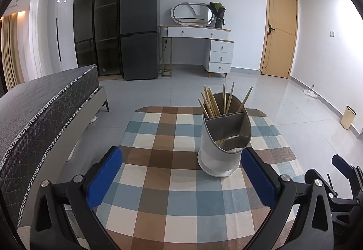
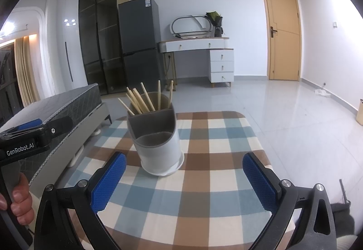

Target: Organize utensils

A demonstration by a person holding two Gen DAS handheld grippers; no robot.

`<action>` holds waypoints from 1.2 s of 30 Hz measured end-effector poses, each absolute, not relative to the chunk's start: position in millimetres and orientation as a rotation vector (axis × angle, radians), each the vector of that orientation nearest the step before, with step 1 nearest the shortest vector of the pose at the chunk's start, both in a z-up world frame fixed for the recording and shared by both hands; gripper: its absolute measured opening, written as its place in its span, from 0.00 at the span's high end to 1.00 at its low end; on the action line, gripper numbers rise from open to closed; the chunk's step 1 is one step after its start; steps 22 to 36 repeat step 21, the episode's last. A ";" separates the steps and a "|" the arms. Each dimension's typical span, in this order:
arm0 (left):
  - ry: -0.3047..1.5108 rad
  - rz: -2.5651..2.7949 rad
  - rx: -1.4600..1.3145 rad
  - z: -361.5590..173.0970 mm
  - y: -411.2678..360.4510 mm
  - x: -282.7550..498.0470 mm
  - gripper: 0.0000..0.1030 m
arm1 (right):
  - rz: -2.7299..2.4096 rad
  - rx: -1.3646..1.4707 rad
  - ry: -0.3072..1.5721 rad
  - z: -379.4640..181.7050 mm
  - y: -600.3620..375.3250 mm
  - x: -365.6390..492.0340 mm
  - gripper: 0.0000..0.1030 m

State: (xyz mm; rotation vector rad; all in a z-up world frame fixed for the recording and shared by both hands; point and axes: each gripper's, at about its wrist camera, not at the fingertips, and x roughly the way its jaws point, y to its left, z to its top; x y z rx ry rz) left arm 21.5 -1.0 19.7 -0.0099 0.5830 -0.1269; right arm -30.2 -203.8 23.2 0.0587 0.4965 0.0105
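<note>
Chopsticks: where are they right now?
All in the rear compartment of the utensil holder on the checkered tablecloth: chopsticks stand right of centre in the left wrist view, left of centre in the right wrist view.

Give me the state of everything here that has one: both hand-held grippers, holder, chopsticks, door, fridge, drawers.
left hand-held gripper: open, empty
right hand-held gripper: open, empty
utensil holder: upright on the checked cloth
chopsticks: standing in the holder's rear compartment
front compartment: contents unclear
door: closed
fridge: closed
dresser drawers: closed

Wooden chopsticks point(image 1: 212, 102), matt plastic holder point(image 1: 223, 147)
</note>
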 end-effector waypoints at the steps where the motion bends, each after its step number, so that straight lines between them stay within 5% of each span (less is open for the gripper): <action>1: 0.583 -0.126 -0.010 19.5 -1.1 21.5 0.01 | 0.011 0.058 0.498 22.9 -203.4 -30.0 0.00; 36: 0.598 -0.137 -0.029 17.0 0.7 23.5 0.01 | 0.016 0.052 0.522 19.6 -202.0 -27.3 0.00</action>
